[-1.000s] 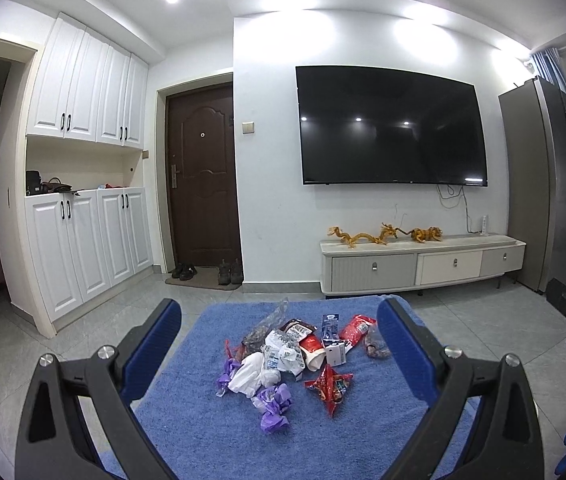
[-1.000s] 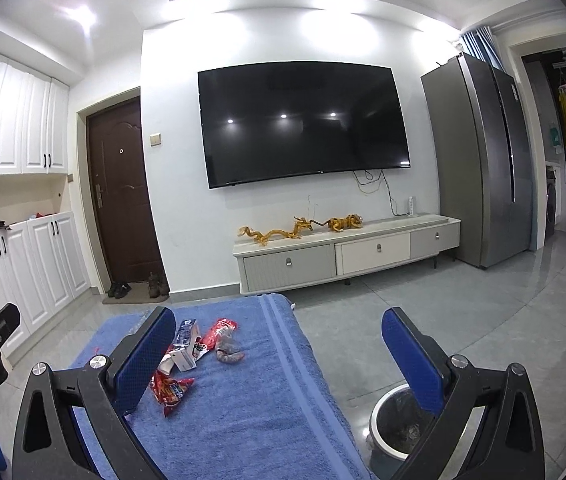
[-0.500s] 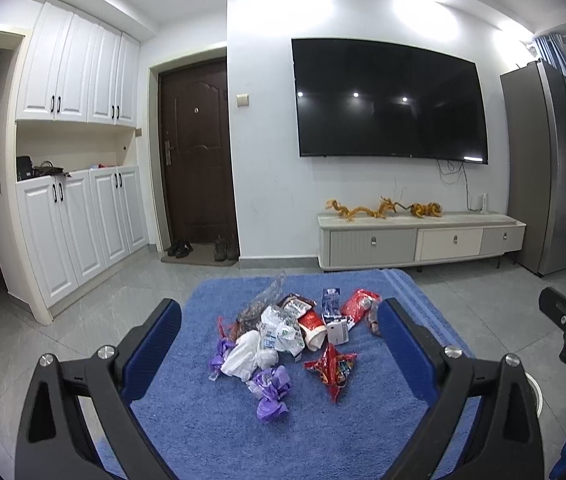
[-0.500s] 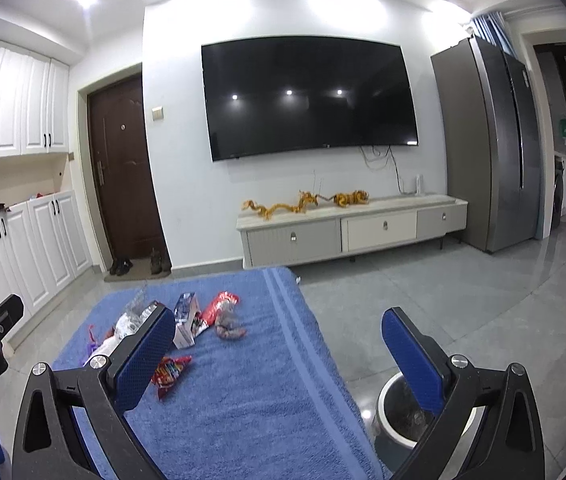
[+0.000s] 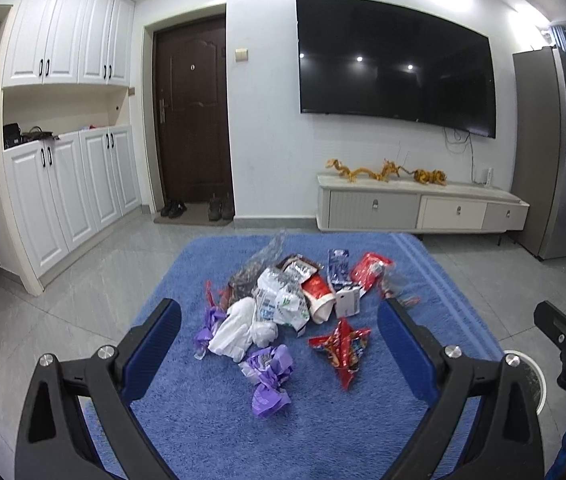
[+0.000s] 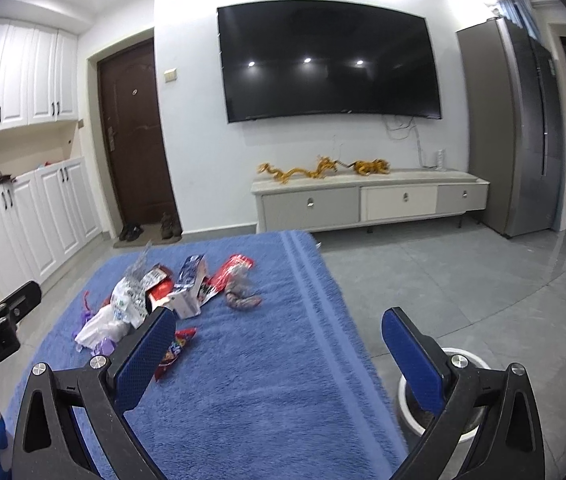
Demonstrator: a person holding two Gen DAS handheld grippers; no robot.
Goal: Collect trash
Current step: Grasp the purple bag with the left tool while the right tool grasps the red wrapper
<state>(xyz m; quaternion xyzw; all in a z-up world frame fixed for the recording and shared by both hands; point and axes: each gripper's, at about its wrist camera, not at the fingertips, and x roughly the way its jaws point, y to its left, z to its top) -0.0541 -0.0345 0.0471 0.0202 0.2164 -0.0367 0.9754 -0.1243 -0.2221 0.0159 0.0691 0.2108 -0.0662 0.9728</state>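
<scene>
A pile of trash [image 5: 283, 304] lies on a blue towel [image 5: 323, 432]: purple wrappers [image 5: 269, 376], white crumpled plastic [image 5: 235, 330], a red snack wrapper [image 5: 343, 346], a red cup [image 5: 317, 294], a small white box [image 5: 348, 300]. My left gripper [image 5: 279, 352] is open, held above the near side of the pile. My right gripper [image 6: 279, 354] is open and empty over the towel's right part [image 6: 267, 380], the pile [image 6: 155, 300] to its left. A white trash bin [image 6: 439, 400] stands on the floor right of the towel, partly behind the right finger.
The bin's rim also shows in the left wrist view [image 5: 529, 376]. A TV cabinet [image 5: 419, 208] with gold dragon figures stands by the far wall under a TV. White cupboards [image 5: 63, 200] are at left, a grey fridge [image 6: 519, 128] at right. Grey tiled floor surrounds the towel.
Both grippers have tilted down and come closer to the towel; the trash pile looks larger and lower in both views. Both stay open and empty.
</scene>
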